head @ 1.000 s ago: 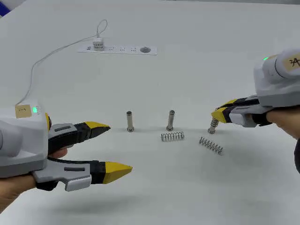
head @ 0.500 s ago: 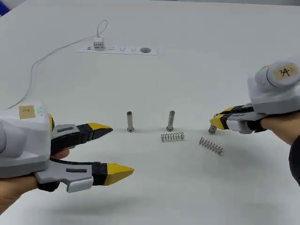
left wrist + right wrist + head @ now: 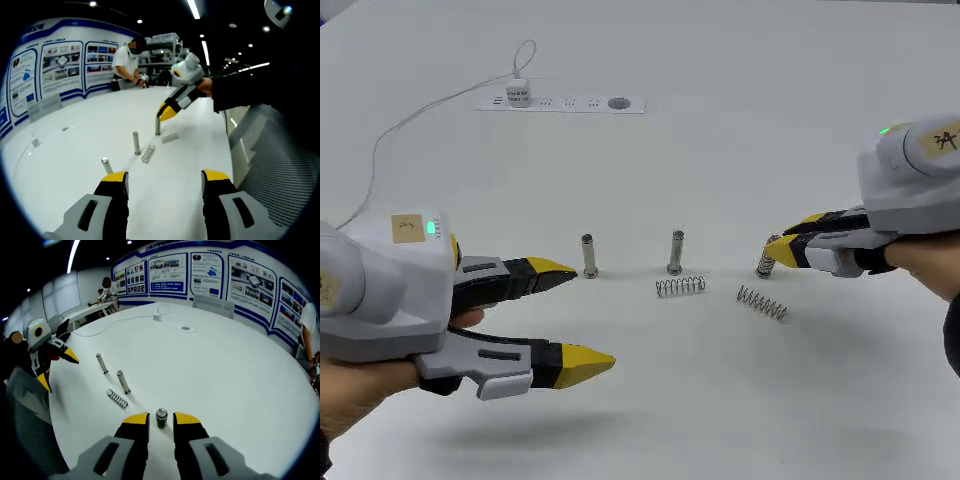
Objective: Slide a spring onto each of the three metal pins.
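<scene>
Three metal pins stand in a row on the white table: left pin [image 3: 587,256], middle pin [image 3: 676,252], right pin [image 3: 766,259]. The right pin [image 3: 161,418] wears a spring and stands between the slightly parted jaws of my right gripper [image 3: 783,247], which do not visibly touch it. One loose spring [image 3: 680,287] lies in front of the middle pin, another spring [image 3: 761,302] in front of the right pin. My left gripper [image 3: 586,314] hovers wide open and empty, left of and nearer than the left pin [image 3: 106,165].
A white power strip [image 3: 560,103] with a plugged adapter and cable lies at the far side of the table. A person [image 3: 127,62] stands at a bench far behind. The table edge [image 3: 227,145] runs close to the pins' right in the left gripper view.
My right gripper's jaws have parted a little around the right pin with its spring. The left gripper has drifted slightly right and up. The head camera has shifted a little.
</scene>
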